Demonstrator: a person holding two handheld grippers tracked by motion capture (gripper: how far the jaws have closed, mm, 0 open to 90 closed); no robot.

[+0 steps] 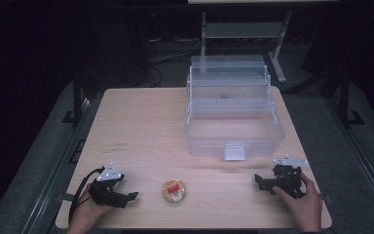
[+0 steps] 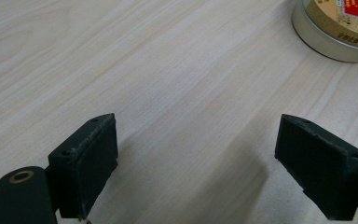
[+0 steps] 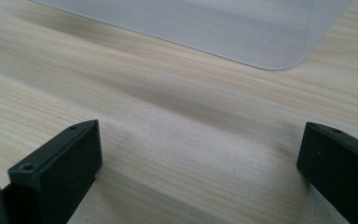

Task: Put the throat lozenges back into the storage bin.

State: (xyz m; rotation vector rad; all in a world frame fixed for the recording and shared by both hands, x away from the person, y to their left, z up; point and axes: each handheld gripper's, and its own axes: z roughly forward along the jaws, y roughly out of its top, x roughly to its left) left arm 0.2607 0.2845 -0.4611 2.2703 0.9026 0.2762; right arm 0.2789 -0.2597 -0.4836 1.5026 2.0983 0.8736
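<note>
A small round tin (image 1: 174, 190) with a yellow and red label lies on the wooden table (image 1: 146, 126) near the front edge, between the two hands. Its metal side (image 2: 328, 44) fills the upper right corner of the left gripper view. My left gripper (image 1: 132, 196) rests low at the front left, a short way left of the tin, jaws wide open over bare wood (image 2: 196, 154). My right gripper (image 1: 259, 181) sits at the front right, also open with nothing between its jaws (image 3: 200, 168). A clear plastic toolbox (image 1: 233, 114) stands open behind them.
The toolbox has stepped trays raised at the back and a latch (image 1: 234, 152) on its front wall; its clear corner (image 3: 279, 56) shows just ahead of the right gripper. A metal stand (image 1: 243, 34) rises beyond the table's far edge. Dark floor surrounds the table.
</note>
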